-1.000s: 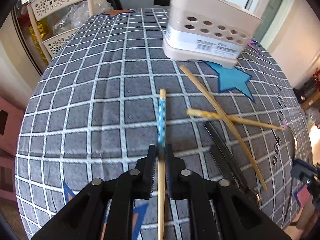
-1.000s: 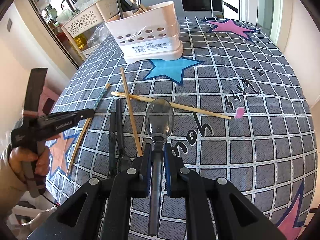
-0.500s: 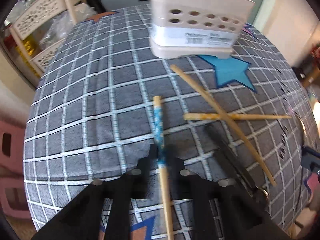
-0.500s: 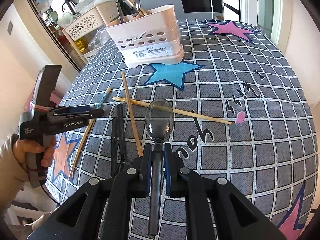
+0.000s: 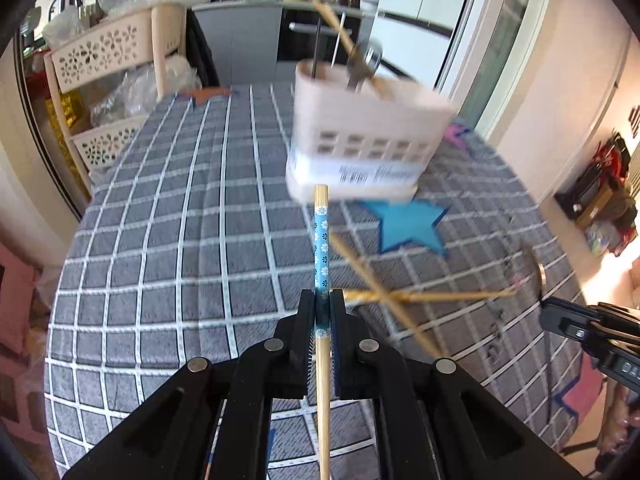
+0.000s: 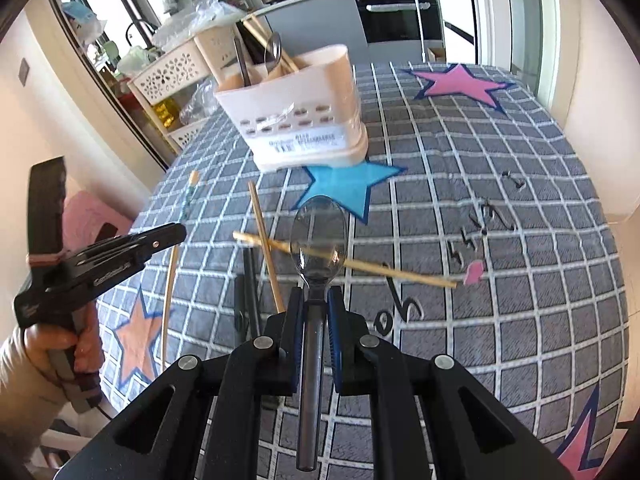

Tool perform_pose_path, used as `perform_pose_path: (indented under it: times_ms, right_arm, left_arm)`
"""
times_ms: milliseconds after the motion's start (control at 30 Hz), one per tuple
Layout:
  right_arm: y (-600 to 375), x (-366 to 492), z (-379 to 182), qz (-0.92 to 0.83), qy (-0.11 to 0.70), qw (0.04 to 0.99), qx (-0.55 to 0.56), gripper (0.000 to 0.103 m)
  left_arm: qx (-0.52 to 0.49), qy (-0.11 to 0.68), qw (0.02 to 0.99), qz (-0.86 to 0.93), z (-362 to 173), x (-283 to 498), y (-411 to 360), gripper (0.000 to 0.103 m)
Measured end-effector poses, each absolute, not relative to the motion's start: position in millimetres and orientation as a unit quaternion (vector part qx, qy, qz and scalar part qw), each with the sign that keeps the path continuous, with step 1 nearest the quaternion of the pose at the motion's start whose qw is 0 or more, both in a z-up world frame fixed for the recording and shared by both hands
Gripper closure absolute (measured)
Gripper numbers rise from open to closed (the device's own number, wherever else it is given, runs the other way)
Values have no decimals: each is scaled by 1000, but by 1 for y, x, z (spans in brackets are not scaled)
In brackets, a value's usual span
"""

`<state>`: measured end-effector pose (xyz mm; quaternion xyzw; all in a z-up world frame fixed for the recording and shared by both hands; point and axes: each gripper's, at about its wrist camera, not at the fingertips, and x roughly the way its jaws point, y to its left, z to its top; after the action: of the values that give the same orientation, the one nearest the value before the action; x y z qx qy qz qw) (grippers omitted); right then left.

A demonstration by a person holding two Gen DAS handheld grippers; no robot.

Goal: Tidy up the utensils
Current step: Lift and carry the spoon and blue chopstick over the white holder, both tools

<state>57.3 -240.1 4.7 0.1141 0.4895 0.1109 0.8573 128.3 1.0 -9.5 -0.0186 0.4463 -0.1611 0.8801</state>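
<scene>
Left gripper [image 5: 322, 312], jaws closed on a blue-banded bamboo chopstick [image 5: 321, 240], above a grey checked tablecloth [image 5: 160, 260]; beige perforated plastic utensil holder [image 5: 360, 148] and two crossed plain chopsticks [image 5: 384, 296] beyond.

Blue-banded chopstick [image 5: 322, 248] and spoon [image 6: 318, 236] raised, apparently, before the beige caddy [image 6: 296, 120].

the worktop [image 6: 500, 184] wears a grey cloth with a white grid and blue and pink stars, the caddy [image 6: 304, 120] is cream, and one chopstick [image 5: 321, 248] has a blue, white-flowered band.
</scene>
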Motion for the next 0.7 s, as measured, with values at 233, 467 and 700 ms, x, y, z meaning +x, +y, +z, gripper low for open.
perform_pose_path:
  times_ms: [233, 467, 700]
  right_arm:
    - [-242, 82, 35, 118, 458, 873, 120, 91]
    - [-239, 124, 67, 124, 417, 892, 121, 91]
    - [-236, 183, 94, 130, 367, 912, 128, 91]
  left_arm:
    - [-43, 397, 900, -176, 35, 139, 4, 64]
    - [-62, 343, 919, -186, 82, 170, 5, 64]
    - [-81, 296, 933, -187, 121, 223, 0, 64]
